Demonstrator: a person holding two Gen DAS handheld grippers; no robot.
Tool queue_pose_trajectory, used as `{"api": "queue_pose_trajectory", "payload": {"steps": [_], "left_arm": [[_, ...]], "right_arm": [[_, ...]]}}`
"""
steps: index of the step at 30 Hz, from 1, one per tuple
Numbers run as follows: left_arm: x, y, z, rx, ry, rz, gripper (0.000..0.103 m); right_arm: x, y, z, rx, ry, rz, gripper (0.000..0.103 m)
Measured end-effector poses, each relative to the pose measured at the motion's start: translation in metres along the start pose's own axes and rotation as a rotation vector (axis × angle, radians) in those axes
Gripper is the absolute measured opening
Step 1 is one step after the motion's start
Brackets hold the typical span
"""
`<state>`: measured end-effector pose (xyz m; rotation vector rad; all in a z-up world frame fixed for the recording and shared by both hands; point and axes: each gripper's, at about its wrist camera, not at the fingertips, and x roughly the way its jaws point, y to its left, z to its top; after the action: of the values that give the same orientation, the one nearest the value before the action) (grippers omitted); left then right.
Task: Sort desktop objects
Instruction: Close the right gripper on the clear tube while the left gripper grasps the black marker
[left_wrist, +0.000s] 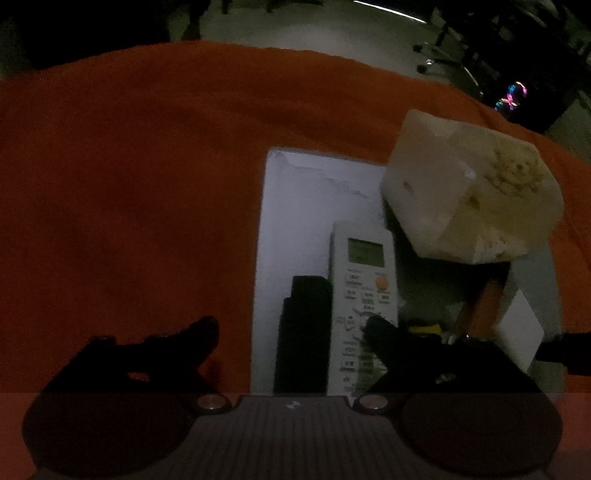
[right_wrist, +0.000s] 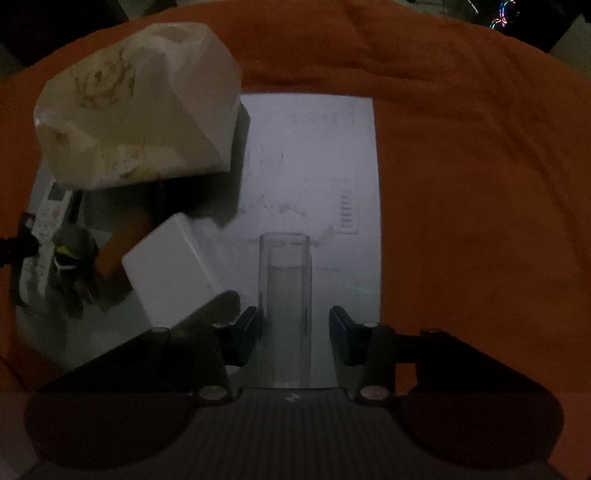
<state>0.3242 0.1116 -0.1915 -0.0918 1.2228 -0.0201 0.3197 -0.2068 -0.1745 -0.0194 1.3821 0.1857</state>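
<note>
My left gripper (left_wrist: 290, 328) stands open and points down at a white sheet (left_wrist: 295, 206). A black block (left_wrist: 304, 332) lies between its fingers, untouched. The right fingertip (left_wrist: 376, 326) hangs over a white remote (left_wrist: 364, 288) beside the block. My right gripper (right_wrist: 293, 325) is open around a clear tube (right_wrist: 284, 280) with a white cap, which lies flat on the sheet (right_wrist: 325, 155). The left pad is close to the tube; a gap shows at the right pad.
A big cream faceted block (left_wrist: 469, 192) (right_wrist: 140, 103) looms over the sheet's middle. Under it lie a white box (right_wrist: 170, 266), an orange object (right_wrist: 122, 240) and a small dark item with yellow (right_wrist: 70, 254). An orange cloth (left_wrist: 129, 184) covers the table.
</note>
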Motion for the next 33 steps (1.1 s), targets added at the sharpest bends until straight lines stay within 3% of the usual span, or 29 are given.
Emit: {"api": "queue_pose_trajectory", "payload": {"steps": [4,6,8,13,21,24,27,29,33], "left_arm": [[-0.006,-0.003,0.000,0.050,-0.003,-0.022,0.054],[-0.010,-0.002,-0.001,0.058,-0.001,-0.013,0.047],[-0.011,0.001,-0.003,0.073,-0.010,0.003,0.045],[-0.011,0.022,-0.006,0.019,-0.012,-0.026,0.052],[0.000,0.013,-0.012,0.060,-0.002,-0.019,0.049],[0.003,0.010,-0.016,0.067,0.016,-0.024,0.040],[0.000,0.009,-0.018,0.070,0.014,-0.021,0.033],[-0.004,0.009,-0.018,0.076,0.005,-0.021,0.021],[-0.013,0.015,-0.018,0.059,-0.007,-0.021,0.021]], "right_arm": [[-0.001,0.000,-0.004,0.001,-0.001,-0.007,0.043],[-0.002,0.000,-0.007,0.010,-0.004,-0.007,0.043],[-0.002,0.002,-0.009,0.012,-0.005,-0.006,0.043],[-0.003,0.002,-0.011,0.023,-0.004,0.009,0.043],[-0.002,0.007,-0.011,0.010,-0.002,0.006,0.040],[-0.001,0.010,-0.010,0.000,-0.006,0.005,0.032],[-0.001,0.012,-0.011,-0.008,-0.012,-0.004,0.032],[-0.004,0.014,-0.014,-0.012,-0.017,-0.015,0.032],[-0.008,0.016,-0.017,-0.006,-0.021,-0.026,0.032]]}}
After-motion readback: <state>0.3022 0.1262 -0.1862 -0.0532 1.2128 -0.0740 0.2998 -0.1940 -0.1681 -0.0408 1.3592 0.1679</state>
